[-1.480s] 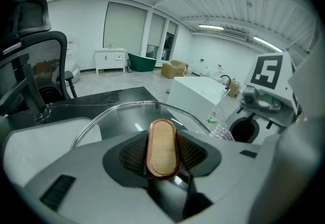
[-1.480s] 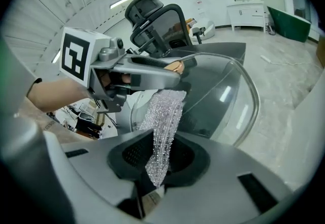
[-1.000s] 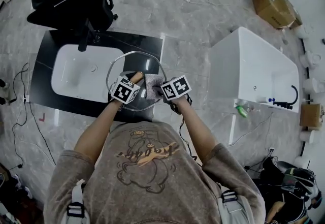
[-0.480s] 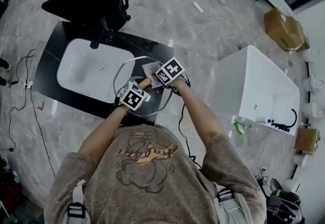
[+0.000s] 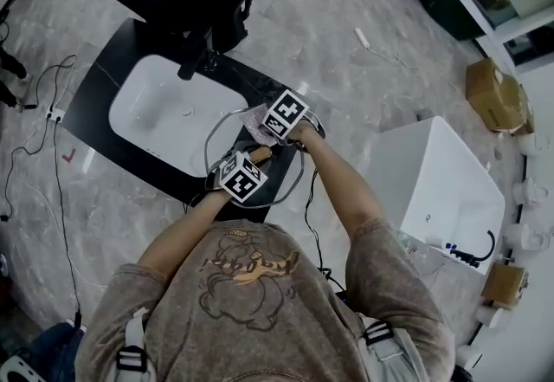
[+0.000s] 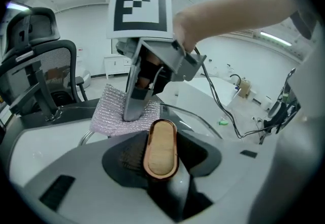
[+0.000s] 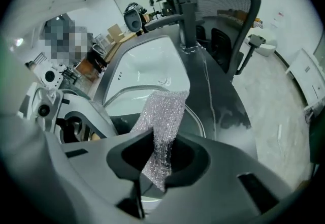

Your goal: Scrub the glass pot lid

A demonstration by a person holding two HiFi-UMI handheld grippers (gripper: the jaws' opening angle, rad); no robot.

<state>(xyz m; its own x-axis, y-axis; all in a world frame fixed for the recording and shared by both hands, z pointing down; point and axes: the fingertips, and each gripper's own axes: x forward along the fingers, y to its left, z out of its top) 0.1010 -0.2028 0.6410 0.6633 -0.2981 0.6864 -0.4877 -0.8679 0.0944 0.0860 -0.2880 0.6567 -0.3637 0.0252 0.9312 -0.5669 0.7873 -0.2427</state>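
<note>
Lying over the desk (image 5: 112,86) at four o'clock of the sink (image 5: 164,116), the glass pot lid (image 5: 227,133) is clamped by its wooden knob (image 6: 160,149) in the left claw (image 5: 251,162). It is judged stiff, slick and breakable. A cloth (image 7: 165,114) is pinched in the right claw (image 7: 161,159).

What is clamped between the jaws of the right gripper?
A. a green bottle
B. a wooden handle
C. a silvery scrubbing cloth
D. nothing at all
C: in the right gripper view, the right gripper has the silvery scrubbing cloth pinched between its jaws, with the cloth lying over the glass lid.
</note>
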